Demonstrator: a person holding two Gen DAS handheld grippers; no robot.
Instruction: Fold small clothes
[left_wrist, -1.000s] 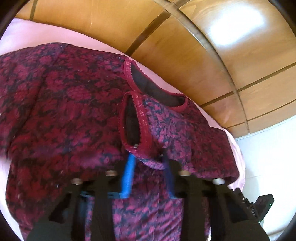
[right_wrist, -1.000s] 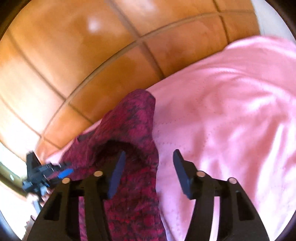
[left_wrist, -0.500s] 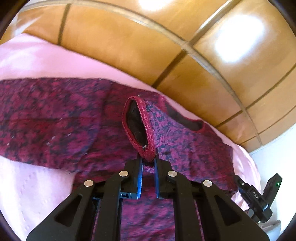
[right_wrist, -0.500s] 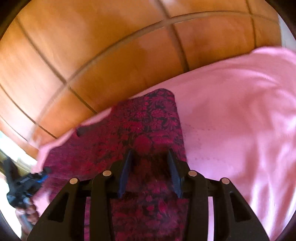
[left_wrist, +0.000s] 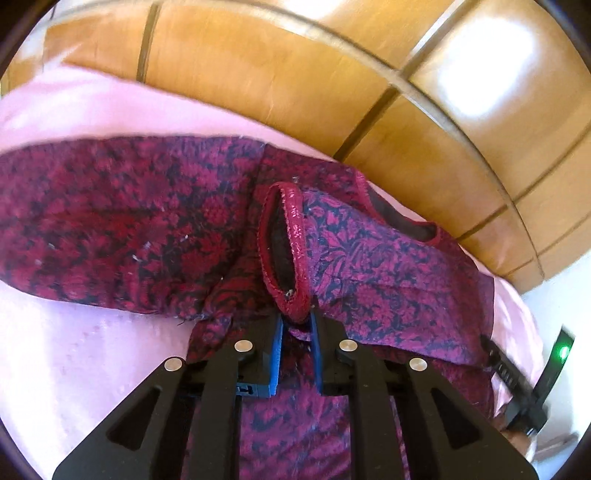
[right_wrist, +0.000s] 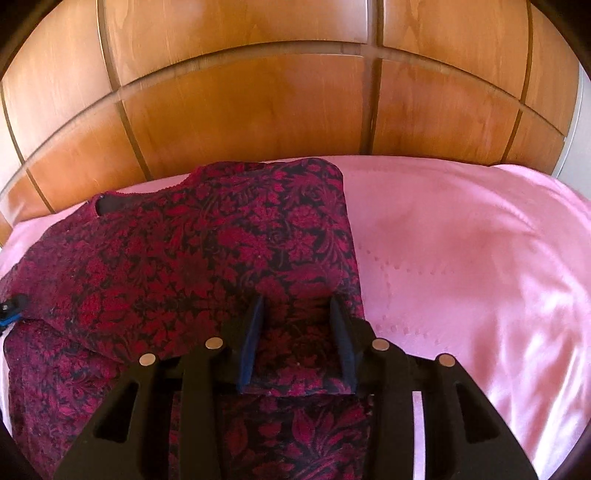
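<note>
Left tool (left_wrist: 297, 321) pinching garment (left_wrist: 388, 266) armhole | right tool (right_wrist: 297, 314) parted over it

The left claw (left_wrist: 297, 325) points forward, its jaws narrowed around a thin pinch; the right claw (right_wrist: 297, 321) points forward with jaws parted.

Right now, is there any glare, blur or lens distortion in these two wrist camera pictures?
Left wrist view: bright glare patches on the glossy wooden headboard, and slight motion blur on the red floral knitted garment. Right wrist view: sharper, with soft sheen on the pink satin bedspread. Both: fisheye bends the straight panel seams, with dark corners.
</note>
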